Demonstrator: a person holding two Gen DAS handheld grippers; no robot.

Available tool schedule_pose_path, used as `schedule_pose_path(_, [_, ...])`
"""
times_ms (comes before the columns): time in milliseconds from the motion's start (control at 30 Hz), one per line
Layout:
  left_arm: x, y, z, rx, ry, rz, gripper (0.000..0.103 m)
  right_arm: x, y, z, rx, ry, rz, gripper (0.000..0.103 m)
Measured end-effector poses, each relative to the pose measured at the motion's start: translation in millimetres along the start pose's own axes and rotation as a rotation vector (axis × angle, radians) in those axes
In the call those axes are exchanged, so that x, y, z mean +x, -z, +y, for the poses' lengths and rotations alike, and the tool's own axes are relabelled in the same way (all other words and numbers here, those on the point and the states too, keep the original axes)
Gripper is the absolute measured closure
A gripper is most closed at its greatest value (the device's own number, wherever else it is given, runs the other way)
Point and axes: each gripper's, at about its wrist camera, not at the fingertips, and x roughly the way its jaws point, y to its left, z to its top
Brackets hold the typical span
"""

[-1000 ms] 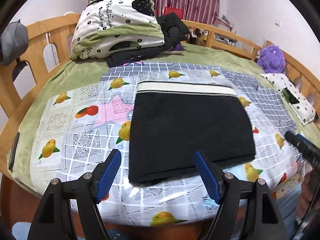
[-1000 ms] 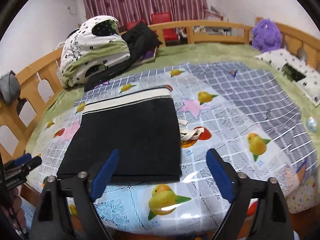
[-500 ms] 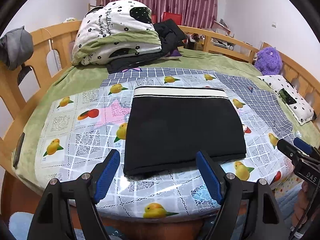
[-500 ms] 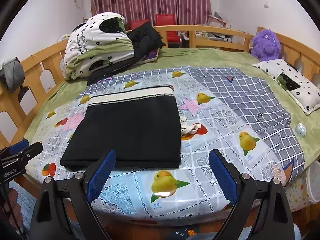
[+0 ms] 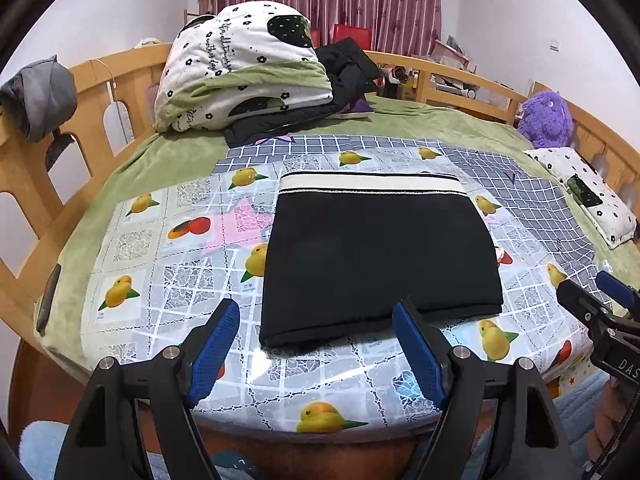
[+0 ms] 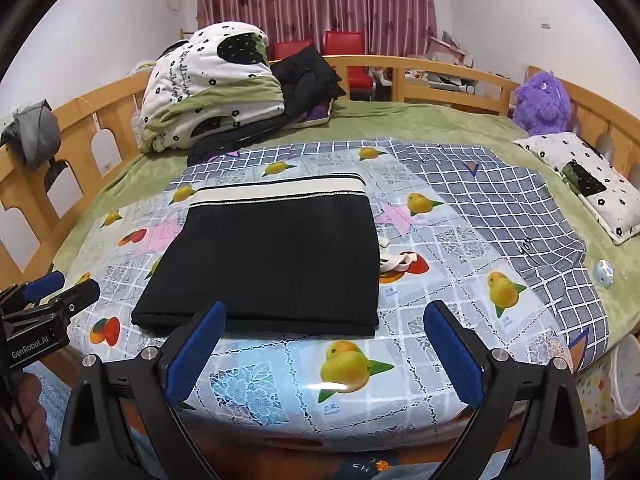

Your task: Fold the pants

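Observation:
Black pants (image 5: 376,256) (image 6: 272,256) with a cream waistband at the far end lie folded into a flat rectangle on a fruit-print plastic cloth (image 5: 168,280) (image 6: 448,320) on the bed. My left gripper (image 5: 316,320) is open, off the bed's near edge, its blue pads (image 5: 216,348) empty, just short of the pants' near left corner. My right gripper (image 6: 324,320) is open too, with nothing between its fingers, in front of the pants' near right corner. Each gripper shows at the edge of the other's view: the right gripper (image 5: 600,316), the left gripper (image 6: 52,296).
A folded quilt (image 5: 244,80) and dark clothes (image 5: 344,68) are piled at the bed's far left. A grey checked sheet (image 6: 520,208), a small pillow (image 6: 588,184) and a purple plush toy (image 6: 542,102) lie at the right. Wooden rails (image 5: 72,128) ring the bed. White straps (image 6: 400,262) lie beside the pants.
Both grippers have drawn back from the bed, so the folded pants look smaller and farther away. The pants have not moved, and both grippers stay open.

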Motion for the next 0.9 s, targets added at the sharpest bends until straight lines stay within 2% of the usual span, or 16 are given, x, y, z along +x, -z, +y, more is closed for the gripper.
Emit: schedule_pose_path(900, [-8, 1, 4, -0.005, -0.023, -0.024, 0.025, -8, -1, 13, 0.0, -0.006, -0.017, 0.005])
